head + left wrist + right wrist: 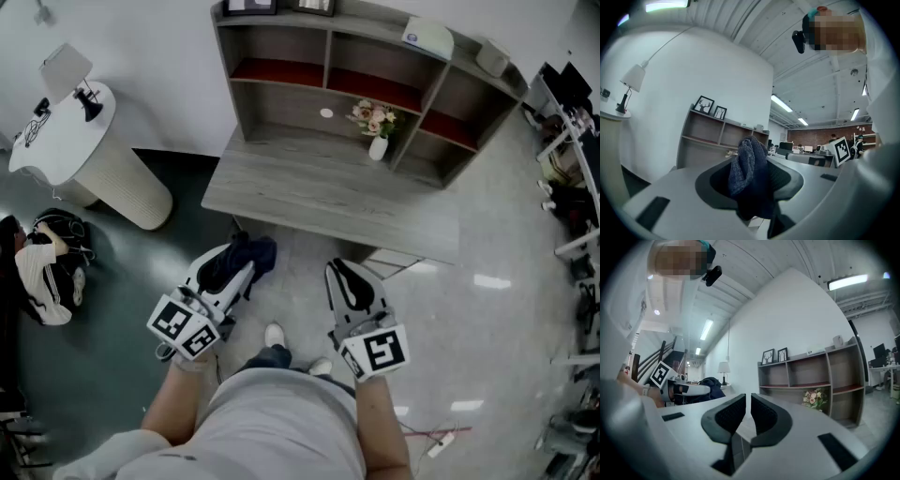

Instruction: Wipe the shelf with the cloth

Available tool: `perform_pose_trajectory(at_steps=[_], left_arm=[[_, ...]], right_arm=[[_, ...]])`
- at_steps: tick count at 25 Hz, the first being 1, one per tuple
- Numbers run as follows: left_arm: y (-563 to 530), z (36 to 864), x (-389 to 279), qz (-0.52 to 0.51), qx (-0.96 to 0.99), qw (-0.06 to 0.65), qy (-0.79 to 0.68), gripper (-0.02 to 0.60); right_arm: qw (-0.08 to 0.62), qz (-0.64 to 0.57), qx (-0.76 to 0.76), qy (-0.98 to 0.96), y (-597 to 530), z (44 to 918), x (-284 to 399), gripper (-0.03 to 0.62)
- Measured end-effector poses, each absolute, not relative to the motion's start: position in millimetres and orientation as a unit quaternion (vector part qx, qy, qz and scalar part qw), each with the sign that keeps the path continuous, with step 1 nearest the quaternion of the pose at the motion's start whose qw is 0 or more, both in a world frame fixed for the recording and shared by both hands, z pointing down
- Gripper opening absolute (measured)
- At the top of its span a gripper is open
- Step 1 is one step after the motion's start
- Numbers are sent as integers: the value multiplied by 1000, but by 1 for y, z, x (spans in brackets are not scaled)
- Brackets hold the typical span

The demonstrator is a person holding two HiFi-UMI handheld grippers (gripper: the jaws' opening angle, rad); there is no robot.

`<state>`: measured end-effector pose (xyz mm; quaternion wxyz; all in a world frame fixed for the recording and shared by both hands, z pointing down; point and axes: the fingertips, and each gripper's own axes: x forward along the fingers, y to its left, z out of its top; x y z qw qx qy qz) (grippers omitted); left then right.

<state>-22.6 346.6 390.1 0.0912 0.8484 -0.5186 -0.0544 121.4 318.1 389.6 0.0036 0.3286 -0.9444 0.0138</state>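
A grey wooden shelf unit (375, 103) with red-backed compartments stands on the floor ahead, its wide lower ledge (319, 192) towards me. A small white vase of flowers (377, 124) sits in its middle bay. My left gripper (234, 262) is shut on a dark blue cloth (251, 253), which bunches between the jaws (749, 171) in the left gripper view. My right gripper (349, 281) is shut with nothing in it, its two black pads nearly touching (746, 416). Both grippers hang in front of the ledge, short of it.
A white round pedestal table (84, 155) with a lamp (67, 73) stands at the left. A bag and clothing (47, 267) lie on the dark floor beside it. Framed pictures (711, 107) and a white box (427, 37) rest on the shelf top. Desks and cables crowd the right edge (572, 187).
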Motion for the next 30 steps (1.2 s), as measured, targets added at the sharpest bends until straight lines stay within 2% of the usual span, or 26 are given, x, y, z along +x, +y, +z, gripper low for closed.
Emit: perform_pose_trajectory(at_steps=[13, 30], left_arm=[[314, 405, -84, -60, 856, 107, -503, 164], [235, 430, -122, -52, 842, 138, -520, 164]], right_arm=[[-15, 32, 339, -940, 291, 394, 61, 43], [-24, 98, 373, -922, 196, 427, 53, 43]])
